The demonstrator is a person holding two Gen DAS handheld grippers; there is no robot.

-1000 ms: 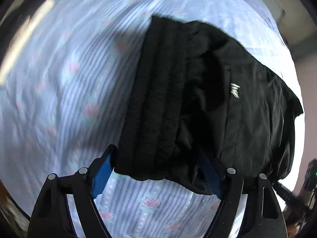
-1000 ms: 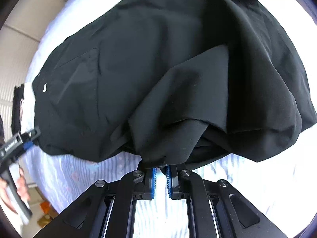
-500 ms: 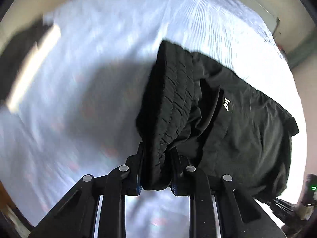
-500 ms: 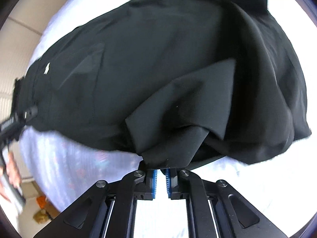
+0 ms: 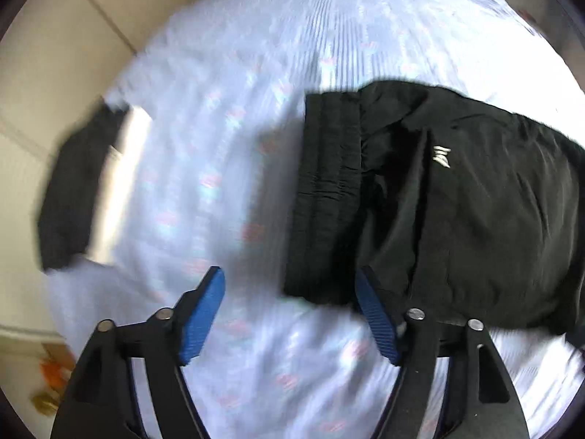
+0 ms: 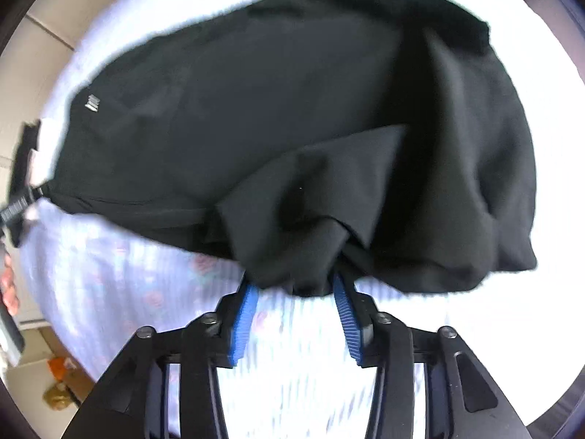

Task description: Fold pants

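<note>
The black pants [image 5: 457, 219] lie folded on a light blue flowered bed sheet [image 5: 226, 146]. Their ribbed waistband [image 5: 329, 190] faces left, with a small white logo [image 5: 440, 155] beside it. My left gripper [image 5: 289, 272] hovers above the waistband's near corner; its jaws are opening wide and grip nothing. In the right wrist view the pants [image 6: 292, 109] fill the frame. A bunched fold of fabric [image 6: 296, 267] sits between the tips of my right gripper [image 6: 294, 285], whose jaws are opening, the blue pads [image 6: 243, 314] drawing off the cloth. The left gripper [image 6: 18, 212] shows at the left edge.
A dark folded garment with a pale strip [image 5: 73, 190] lies near the bed's left edge. Beyond that edge is a beige tiled floor [image 5: 55, 55] with orange clutter [image 5: 51, 373]. A person's hand [image 6: 7, 285] shows at the left border.
My left gripper pinched the waistband, then let go, opened wide and rose. My right gripper, shut on the fold before, has parted its jaws and moved along the bed.
</note>
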